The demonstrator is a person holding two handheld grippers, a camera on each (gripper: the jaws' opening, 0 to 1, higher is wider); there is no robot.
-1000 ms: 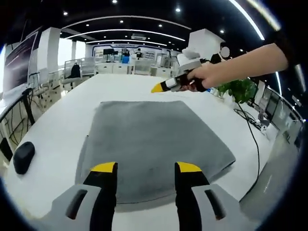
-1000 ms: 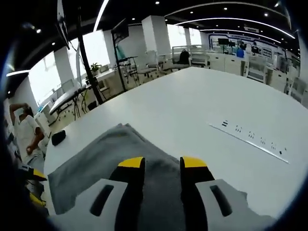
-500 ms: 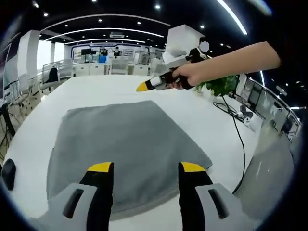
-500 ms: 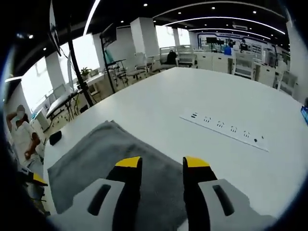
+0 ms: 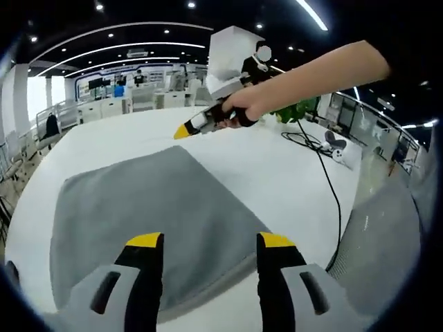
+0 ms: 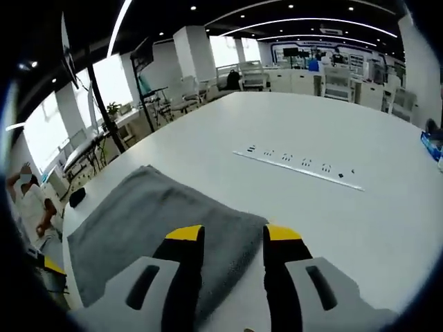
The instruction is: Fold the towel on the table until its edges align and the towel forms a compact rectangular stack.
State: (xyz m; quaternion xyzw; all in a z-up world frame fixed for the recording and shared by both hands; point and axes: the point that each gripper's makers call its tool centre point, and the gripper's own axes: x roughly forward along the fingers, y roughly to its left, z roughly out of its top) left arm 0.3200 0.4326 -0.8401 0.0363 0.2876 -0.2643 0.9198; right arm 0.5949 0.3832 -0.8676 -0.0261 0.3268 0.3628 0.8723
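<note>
A grey towel (image 5: 138, 207) lies spread flat on the white table (image 5: 277, 173). My left gripper (image 5: 211, 241) stands open over the towel's near edge, with nothing between its yellow-tipped fingers. A hand holds my right gripper (image 5: 185, 129) just above the towel's far corner. In the right gripper view the towel (image 6: 145, 214) spreads to the left, and its corner lies under my right gripper (image 6: 233, 235), which is open and holds nothing.
A black cable (image 5: 325, 173) trails over the table toward its right edge, near a green plant (image 5: 299, 111). A power strip (image 6: 297, 166) is set in the tabletop beyond the towel. A black mouse (image 6: 76, 197) rests at the far left, where a person (image 6: 28, 200) stands.
Both views have swung. The right gripper has drawn back from over the towel's middle to its corner. In the left gripper view the towel sits further left. Both grippers stay open.
</note>
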